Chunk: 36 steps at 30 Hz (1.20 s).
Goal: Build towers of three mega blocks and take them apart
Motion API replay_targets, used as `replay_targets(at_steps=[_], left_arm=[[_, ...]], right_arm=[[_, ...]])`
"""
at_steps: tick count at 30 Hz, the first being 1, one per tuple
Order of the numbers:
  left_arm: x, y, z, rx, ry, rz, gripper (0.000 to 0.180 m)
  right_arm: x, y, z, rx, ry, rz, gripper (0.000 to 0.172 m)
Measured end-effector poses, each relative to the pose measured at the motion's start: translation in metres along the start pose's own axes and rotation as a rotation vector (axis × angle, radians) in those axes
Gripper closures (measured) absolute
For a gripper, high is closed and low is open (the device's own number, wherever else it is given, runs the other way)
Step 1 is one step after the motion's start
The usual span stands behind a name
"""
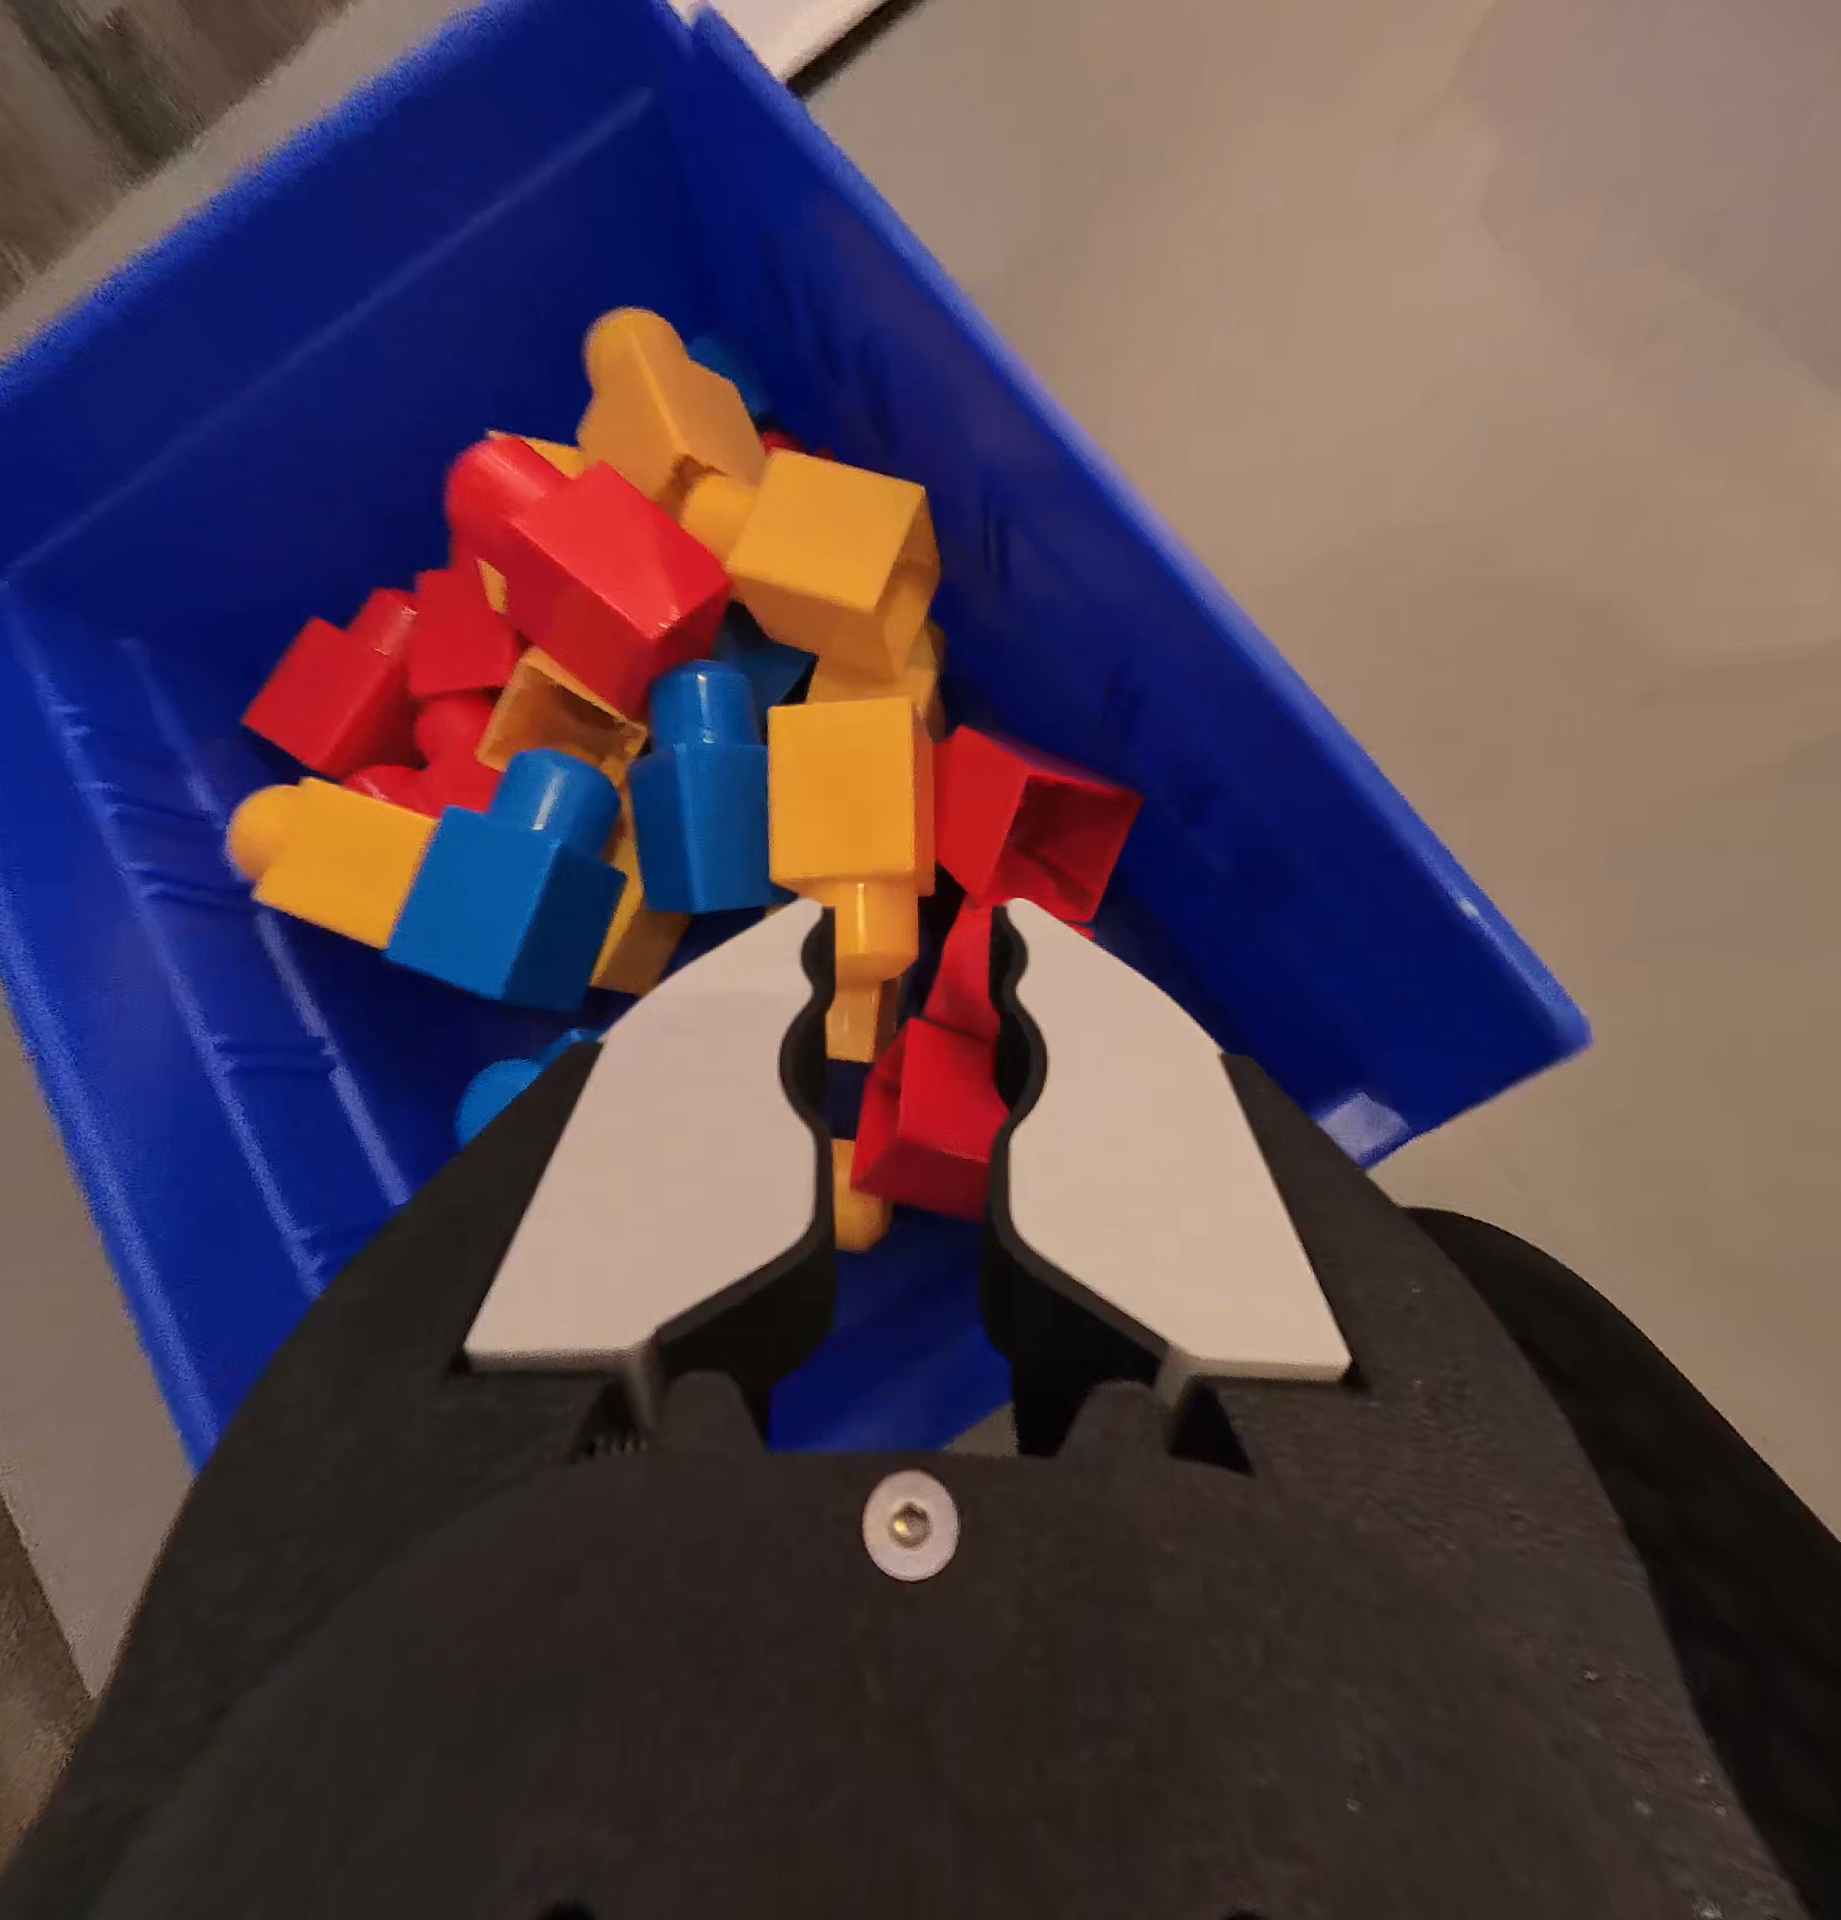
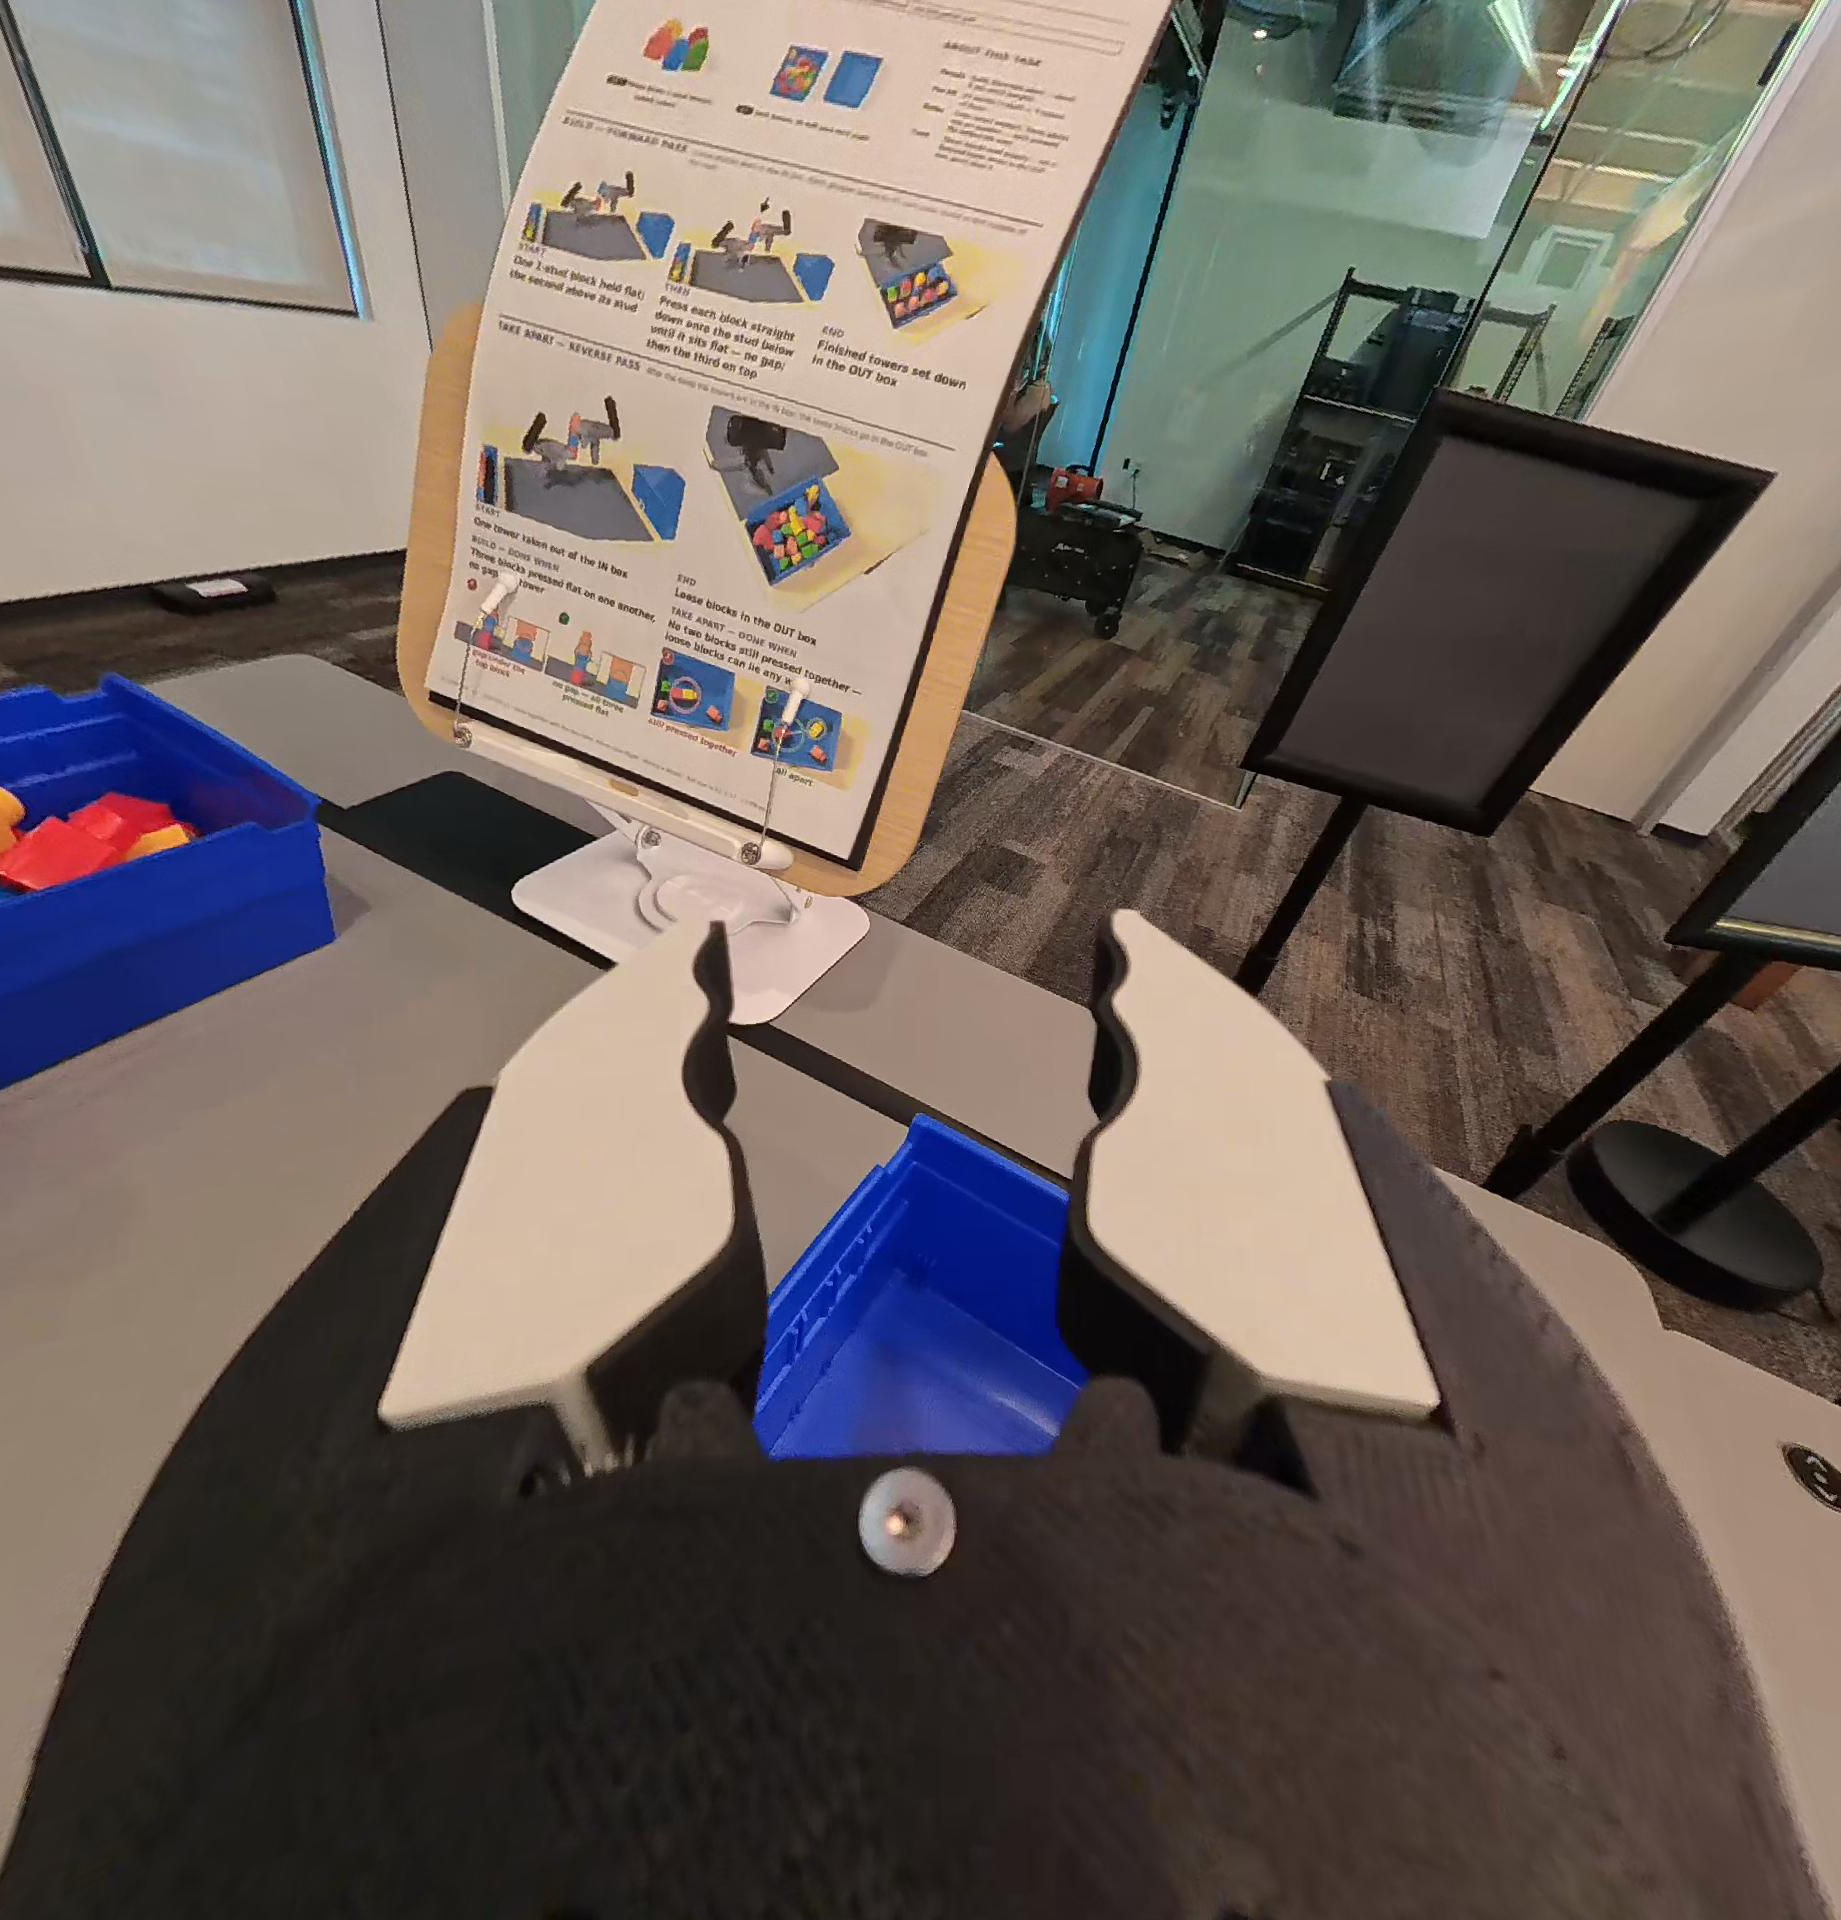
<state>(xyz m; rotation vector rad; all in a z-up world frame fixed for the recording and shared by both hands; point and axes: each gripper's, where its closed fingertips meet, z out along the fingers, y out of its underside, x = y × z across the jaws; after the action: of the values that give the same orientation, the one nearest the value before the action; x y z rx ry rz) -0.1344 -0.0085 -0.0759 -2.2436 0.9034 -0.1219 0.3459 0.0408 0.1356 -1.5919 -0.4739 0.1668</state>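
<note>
1. Reaching into the blue bin (image 1: 1207, 675) at the table's left side, the left gripper (image 1: 905, 925) pointed down at a loose heap of red, yellow and blue blocks (image 1: 604, 582); no tower was visible in either view.
2. Its jaws stood narrowed rather than wide. The stud of a yellow block (image 1: 848, 795) lay between them near the left pad, and a red block (image 1: 931, 1112) sat against the right one. With the motion blur, I could not tell whether both pads truly pressed on either piece.
3. The right gripper (image 2: 911, 935) was spread wide and carried nothing. It hovered above a second blue bin (image 2: 916, 1320) whose visible part looked bare, with the grey table (image 2: 220, 1195) beyond it.
4. The step in hand was probably picking the first block for a tower. Doing it well would mean taking one block only, so the jaws should have closed on the square body of the yellow block, not on its round stud, which would likely roll in the pads.
5. A crowded pinch was the risk: red and yellow caught together could slip or drag neighbours out.
6. A square, stud-up hold would have made the later press-fit easier, with the empty right tongs free to bring a mate.
</note>
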Motion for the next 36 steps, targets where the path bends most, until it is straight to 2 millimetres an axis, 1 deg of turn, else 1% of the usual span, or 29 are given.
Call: replay_targets(at_steps=[2,5,7,12,16,19,21,23,24,26,27,28,29,30,31,32,34,36], left_arm=[[-0.002,0.005,0.014,-0.066,-0.017,-0.013,0.152],[-0.007,0.008,0.025,-0.099,-0.028,-0.053,0.151],[-0.009,0.008,0.026,-0.094,-0.017,-0.086,0.150],[-0.015,0.013,0.023,-0.111,-0.031,-0.112,0.148],[-0.013,0.016,0.023,-0.107,0.011,-0.151,0.145],[-0.010,0.018,0.028,-0.115,0.057,-0.175,0.143],[-0.009,0.018,0.032,-0.118,0.079,-0.189,0.145],[-0.008,0.019,0.036,-0.126,0.092,-0.189,0.152],[-0.008,0.018,0.036,-0.121,0.091,-0.180,0.152],[-0.009,0.016,0.031,-0.127,0.087,-0.168,0.152],[-0.009,0.013,0.025,-0.126,0.083,-0.154,0.152],[-0.009,0.006,0.016,-0.117,0.080,-0.135,0.152],[-0.007,-0.003,0.005,-0.116,0.076,-0.108,0.152],[-0.004,-0.011,-0.006,-0.127,0.061,-0.060,0.152],[-0.001,-0.021,-0.017,-0.145,0.034,0.014,0.152],[0.004,-0.030,-0.026,-0.168,0.008,0.097,0.152],[0.021,-0.051,-0.039,-0.206,-0.005,0.247,0.152],[0.045,-0.072,-0.043,-0.209,0.010,0.386,0.152]], right_arm=[[-0.002,0.002,0.001,-0.013,-0.007,-0.006,0.104],[-0.003,0.005,0.003,-0.034,-0.022,-0.002,0.104],[-0.004,0.007,0.004,-0.044,-0.029,0.001,0.104],[-0.004,0.010,0.008,-0.070,-0.036,-0.009,0.104],[-0.005,0.015,0.011,-0.093,-0.040,-0.012,0.104],[-0.006,0.019,0.013,-0.111,-0.041,-0.015,0.104],[-0.007,0.019,0.013,-0.116,-0.042,-0.020,0.104],[-0.008,0.019,0.014,-0.119,-0.048,-0.022,0.104],[-0.009,0.020,0.015,-0.124,-0.052,-0.023,0.104],[-0.012,0.023,0.017,-0.142,-0.065,-0.026,0.105],[-0.015,0.024,0.018,-0.149,-0.076,-0.030,0.105],[-0.021,0.024,0.020,-0.152,-0.096,-0.041,0.106],[-0.031,0.023,0.022,-0.149,-0.132,-0.062,0.108],[-0.047,0.021,0.024,-0.144,-0.189,-0.100,0.108],[-0.067,0.020,0.026,-0.139,-0.261,-0.158,0.109],[-0.092,0.019,0.027,-0.129,-0.344,-0.235,0.109],[-0.152,0.021,0.023,-0.073,-0.546,-0.418,0.108],[-0.208,0.029,0.015,-0.016,-0.721,-0.571,0.110]])
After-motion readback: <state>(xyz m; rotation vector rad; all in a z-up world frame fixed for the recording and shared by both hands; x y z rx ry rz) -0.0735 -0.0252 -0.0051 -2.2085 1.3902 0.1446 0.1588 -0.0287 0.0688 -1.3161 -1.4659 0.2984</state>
